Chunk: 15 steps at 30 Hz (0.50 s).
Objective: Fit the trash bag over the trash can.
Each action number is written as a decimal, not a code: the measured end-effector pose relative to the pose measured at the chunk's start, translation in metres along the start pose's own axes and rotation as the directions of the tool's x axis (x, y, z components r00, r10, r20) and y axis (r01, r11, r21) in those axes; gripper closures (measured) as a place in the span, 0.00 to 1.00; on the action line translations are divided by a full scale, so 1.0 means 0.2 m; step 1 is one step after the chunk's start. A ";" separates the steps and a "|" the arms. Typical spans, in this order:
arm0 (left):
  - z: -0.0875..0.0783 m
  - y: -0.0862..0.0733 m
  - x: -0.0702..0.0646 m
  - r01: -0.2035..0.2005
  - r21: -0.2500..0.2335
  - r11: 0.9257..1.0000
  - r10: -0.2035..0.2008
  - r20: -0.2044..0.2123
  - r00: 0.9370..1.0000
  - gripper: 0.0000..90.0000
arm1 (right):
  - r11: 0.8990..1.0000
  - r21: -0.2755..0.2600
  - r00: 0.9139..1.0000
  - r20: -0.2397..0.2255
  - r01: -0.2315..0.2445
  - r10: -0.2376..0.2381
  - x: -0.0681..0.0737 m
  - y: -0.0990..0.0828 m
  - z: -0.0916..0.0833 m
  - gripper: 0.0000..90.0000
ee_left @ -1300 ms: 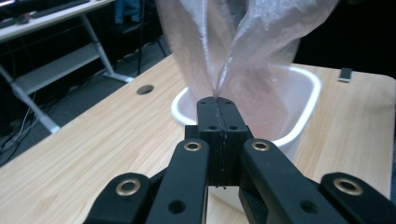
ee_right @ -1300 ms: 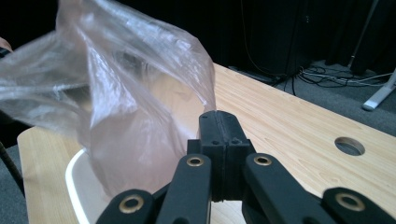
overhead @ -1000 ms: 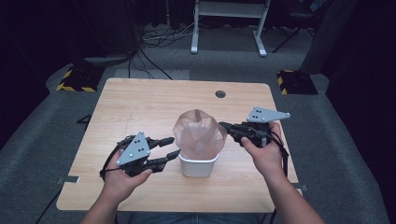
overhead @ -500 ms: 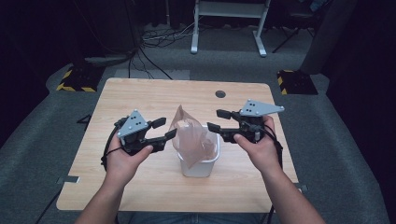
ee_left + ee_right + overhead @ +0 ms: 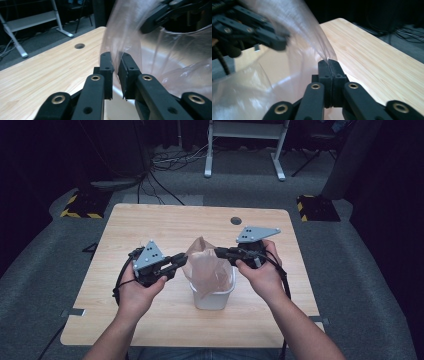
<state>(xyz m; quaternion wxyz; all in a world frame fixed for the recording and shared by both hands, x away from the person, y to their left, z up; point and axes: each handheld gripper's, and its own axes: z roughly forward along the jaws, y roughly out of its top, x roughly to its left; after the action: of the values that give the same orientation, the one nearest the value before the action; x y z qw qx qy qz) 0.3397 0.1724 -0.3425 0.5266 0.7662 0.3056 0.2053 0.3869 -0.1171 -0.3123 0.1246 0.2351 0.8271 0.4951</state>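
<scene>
A thin, see-through pinkish plastic bag [image 5: 206, 268] sits w/ its lower part inside a small white plastic bin [image 5: 214, 295], near the middle of the light wooden table [image 5: 150, 225], a bit toward the person's side. The bag's upper part stands up out of the bin, stretched between the two grippers.

Left gripper [image 5: 181, 258] (black, grey three-cornered plate on top) is just left of the bag, jaws pointing at it. In the left gripper view its jaws [image 5: 116, 65] have just been closing and now pinch the bag's edge film between the pads; a slim gap shows lower down between the jaws, but the film at the tips is caught.

Right gripper [image 5: 219, 252] is on the bag's opposite side, just right of it, at about rim height of the bag's top. In the right gripper view [image 5: 328, 63] the jaws have just been closing; pads are pressed together w/ the bag's edge rising out from between the tips.

Both grippers are above the bin, not touching it. A round hole [image 5: 236, 220] in the table lies well beyond the bag, toward the far edge.
</scene>
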 end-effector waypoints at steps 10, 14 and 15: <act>0.09 -0.02 0.05 -0.048 0.083 0.995 0.051 -0.026 0.998 0.95 | 0.998 0.033 0.995 0.091 -0.047 0.044 -0.10 -0.11 -0.10 1.00; 0.17 -0.04 0.09 -0.043 0.131 0.991 0.046 -0.023 0.999 0.96 | 0.995 0.059 0.992 0.101 -0.077 0.071 -0.16 -0.17 -0.05 1.00; 0.18 -0.05 0.09 -0.040 0.137 0.990 0.043 -0.019 0.999 0.96 | 0.994 0.064 0.991 0.101 -0.093 0.086 -0.18 -0.18 -0.03 1.00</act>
<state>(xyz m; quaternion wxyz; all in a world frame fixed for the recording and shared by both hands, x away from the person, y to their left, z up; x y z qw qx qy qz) 0.3741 0.1629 -0.3642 0.4653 0.8044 0.3086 0.2029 0.4061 -0.1554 -0.3419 0.1346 0.3000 0.8251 0.4595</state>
